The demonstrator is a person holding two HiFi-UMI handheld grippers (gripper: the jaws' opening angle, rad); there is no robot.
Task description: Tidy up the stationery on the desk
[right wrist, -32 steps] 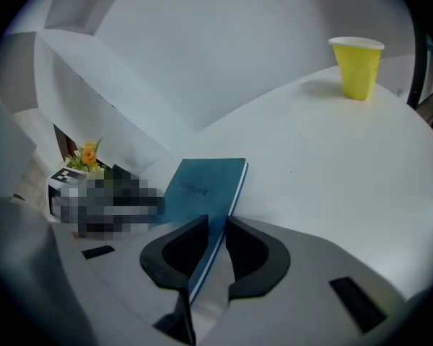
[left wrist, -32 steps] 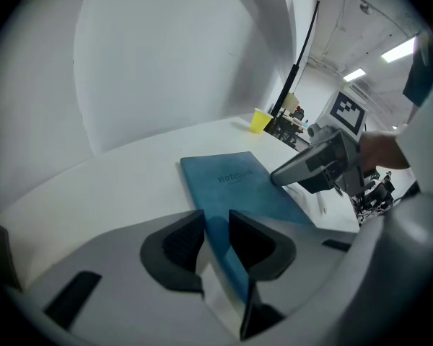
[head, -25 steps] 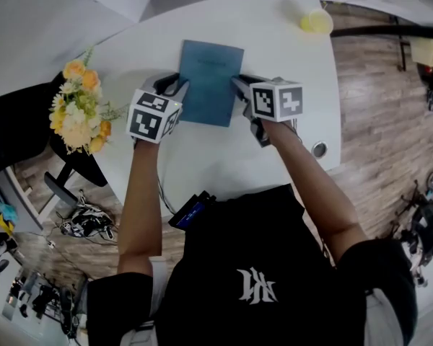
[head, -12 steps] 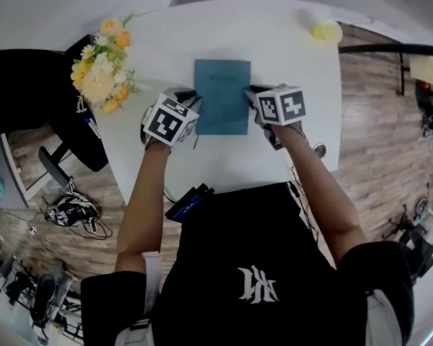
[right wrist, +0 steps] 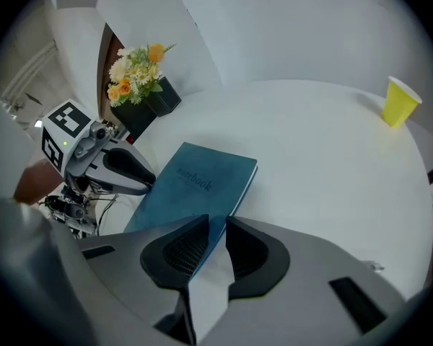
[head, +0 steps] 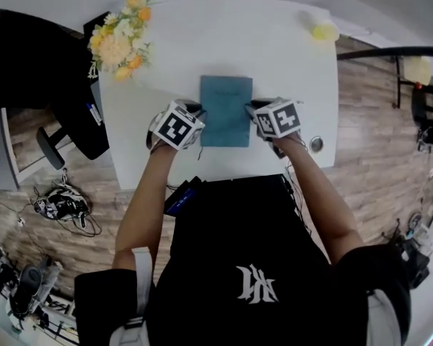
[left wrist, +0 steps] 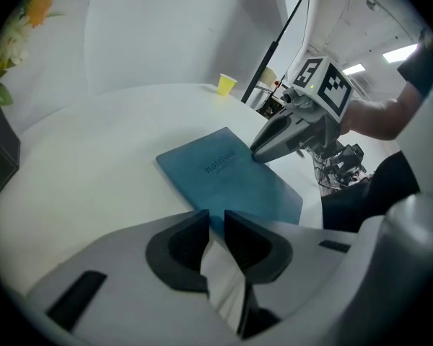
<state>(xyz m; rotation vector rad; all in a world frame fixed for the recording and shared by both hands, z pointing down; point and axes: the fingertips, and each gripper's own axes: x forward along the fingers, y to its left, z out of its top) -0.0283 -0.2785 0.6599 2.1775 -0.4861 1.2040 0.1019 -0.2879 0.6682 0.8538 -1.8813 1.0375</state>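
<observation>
- The notebook has come back across the white desk toward the person and squared up. It now lies close to the near edge, well apart from the flowers.
- The left gripper has just been closing its jaws. The notebook's left edge sits in the narrow gap, apparently pinched, though the contact itself is hard to see.
- The right gripper nips the opposite edge.
- Held from both sides, it looks ready for placing.
- It is thin, teal and closed, and seems to lie flat.
</observation>
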